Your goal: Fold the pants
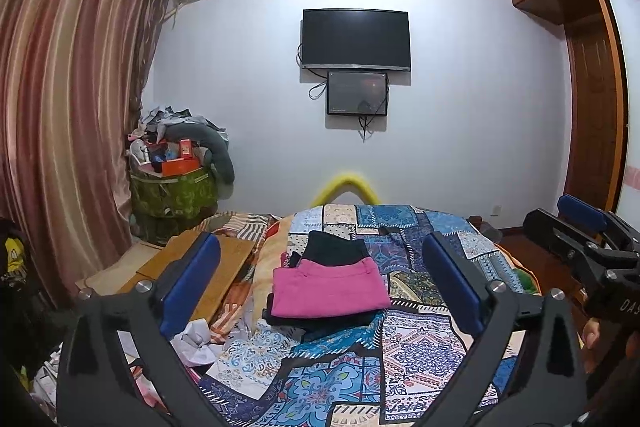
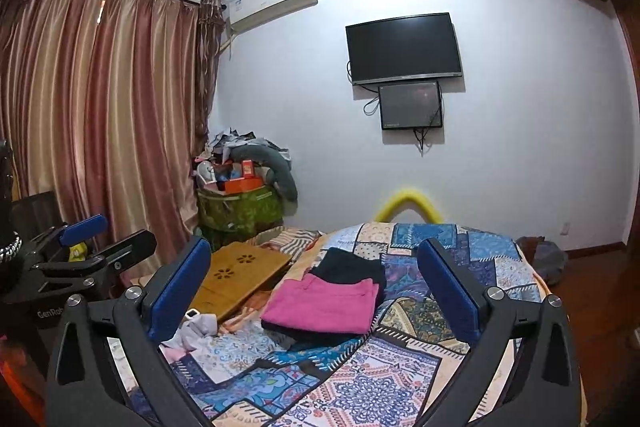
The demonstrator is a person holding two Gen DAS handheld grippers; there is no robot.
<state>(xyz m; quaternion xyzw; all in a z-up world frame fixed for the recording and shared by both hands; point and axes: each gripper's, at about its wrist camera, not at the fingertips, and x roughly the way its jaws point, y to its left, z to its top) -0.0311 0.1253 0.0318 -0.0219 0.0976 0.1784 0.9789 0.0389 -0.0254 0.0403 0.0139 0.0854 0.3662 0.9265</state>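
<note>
Folded pink pants (image 1: 330, 289) lie on top of a stack of folded dark pants (image 1: 336, 245) on the patchwork bedspread (image 1: 416, 343). The same pink pants (image 2: 324, 301) and dark pants (image 2: 352, 265) show in the right wrist view. My left gripper (image 1: 320, 279) is open and empty, held above the bed short of the stack. My right gripper (image 2: 316, 275) is open and empty too, at about the same height. The right gripper also shows at the right edge of the left wrist view (image 1: 576, 227), and the left gripper at the left edge of the right wrist view (image 2: 96, 239).
A wooden lap desk (image 2: 236, 275) lies on the bed's left side, with crumpled white cloth (image 2: 196, 331) near it. A green bag piled with boxes (image 1: 172, 187) stands in the corner by the curtain (image 1: 68, 107). A TV (image 1: 356, 39) hangs on the far wall. A wardrobe (image 1: 592, 87) stands at the right.
</note>
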